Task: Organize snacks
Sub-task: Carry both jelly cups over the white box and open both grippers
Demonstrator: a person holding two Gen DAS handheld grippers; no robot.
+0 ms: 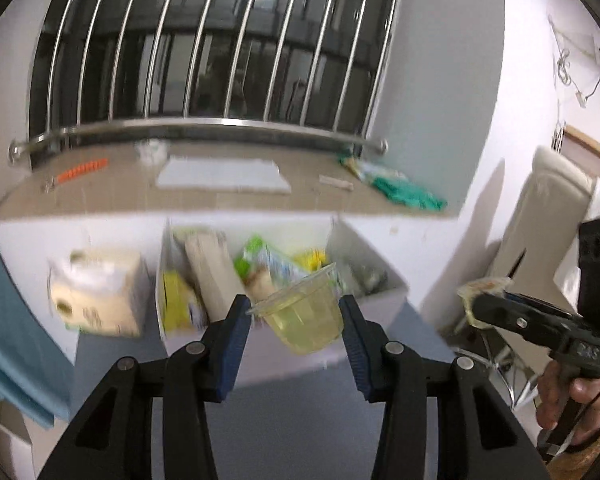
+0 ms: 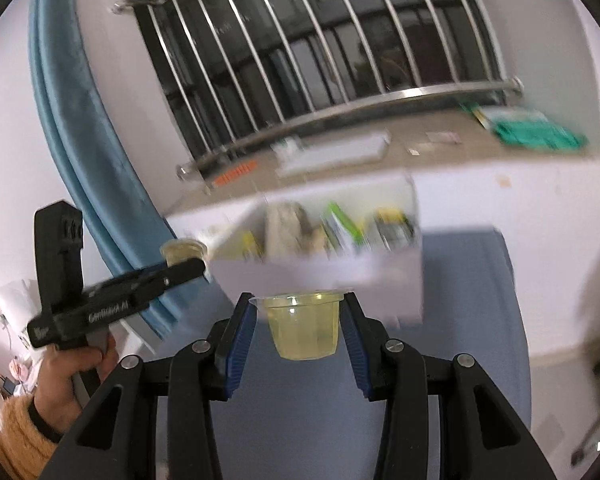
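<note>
Left gripper [image 1: 296, 320]: pinches a clear jelly cup [image 1: 302, 314] by its sides between the blue pads [image 1: 236, 344]; cup tilted, rim toward the left pad, lifted in front of the white bin [image 1: 380, 276].
Right gripper [image 2: 300, 326]: clamped on a second jelly cup [image 2: 302, 326], upright, rim level with the pad tips, raised just before the bin's front wall [image 2: 340, 272].
White bin: open-topped, below the window ledge [image 1: 100, 196]; packed with snack packets in yellow [image 1: 178, 300], green [image 1: 252, 254] and beige [image 1: 210, 272]; labels smeared by blur, unreadable.
Box left of the bin [image 1: 100, 292]: pale carton, print too blurred to read.
Ledge behind the bin: white flat sheet [image 1: 220, 176], orange strip [image 1: 82, 170], green bundle [image 1: 404, 190]; what each is stays unclear.
Window bars [image 1: 220, 40]: above the ledge, glass dark behind, a lamp reflection near the top.
Blue surface [image 2: 480, 320]: under the bin, front part covered by the gripper bodies.
Curtain [image 2: 80, 128]: blue, left of the bin, lower end hidden behind the left gripper in the right wrist view.
Hands: right hand [image 1: 568, 400] on its handle at the edge of the left view, cut off by the frame; left hand [image 2: 68, 376] on its handle in the right view, fuzzy yellow sleeve [image 2: 16, 436] partly cropped.
Right of the bin: pale chair back [image 1: 548, 208], half hidden by the right gripper's body.
</note>
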